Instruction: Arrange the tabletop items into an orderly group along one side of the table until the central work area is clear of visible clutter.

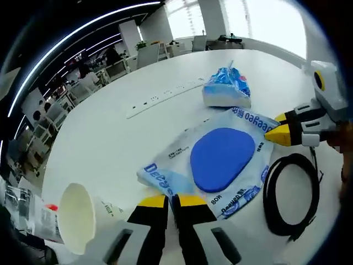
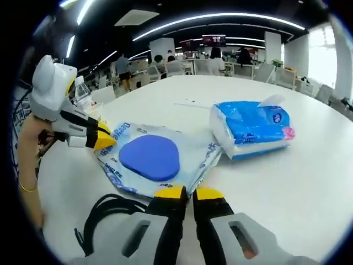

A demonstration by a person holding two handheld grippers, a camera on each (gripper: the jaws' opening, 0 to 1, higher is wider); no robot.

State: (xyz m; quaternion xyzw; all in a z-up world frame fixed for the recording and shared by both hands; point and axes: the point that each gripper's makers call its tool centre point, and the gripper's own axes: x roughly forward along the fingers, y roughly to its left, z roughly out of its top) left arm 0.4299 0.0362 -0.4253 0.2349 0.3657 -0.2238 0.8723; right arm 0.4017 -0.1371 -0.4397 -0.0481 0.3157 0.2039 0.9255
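- Grippers worked from opposite edges of a flat plastic pack of wipes (image 1: 220, 165), which lay in the middle of the round white table (image 1: 110, 138).
- Left gripper (image 1: 172, 200) had its yellow-tipped jaws drawn together at the pack's near edge; whether film was pinched between them I could not tell.
- Right gripper (image 2: 190, 193) looked the same at the opposite edge: jaws together, tips at the wrapper's rim, a grasp not certain.
- Judging the step as shifting the pack toward one side, I thought it best to grip the sealed border rather than the blue lid, keep the pack low and level, and move both ends together so the soft film would not buckle or slide off.
- Wipes pack was glossy, crinkled film, pale with blue lettering, and carried a smooth rounded blue flap (image 2: 150, 157) on top.
- Tissue pack (image 2: 251, 130) sat just beyond it, a plump soft brick in blue-and-white wrap with a tissue sticking up.
- Black cable (image 1: 289, 193) lay coiled in a loop just beside the wipes, thin and rubbery, likely to snag a dragged corner.
- Paper cup (image 1: 77, 218) lay tipped on its side near the left gripper, its white mouth showing.
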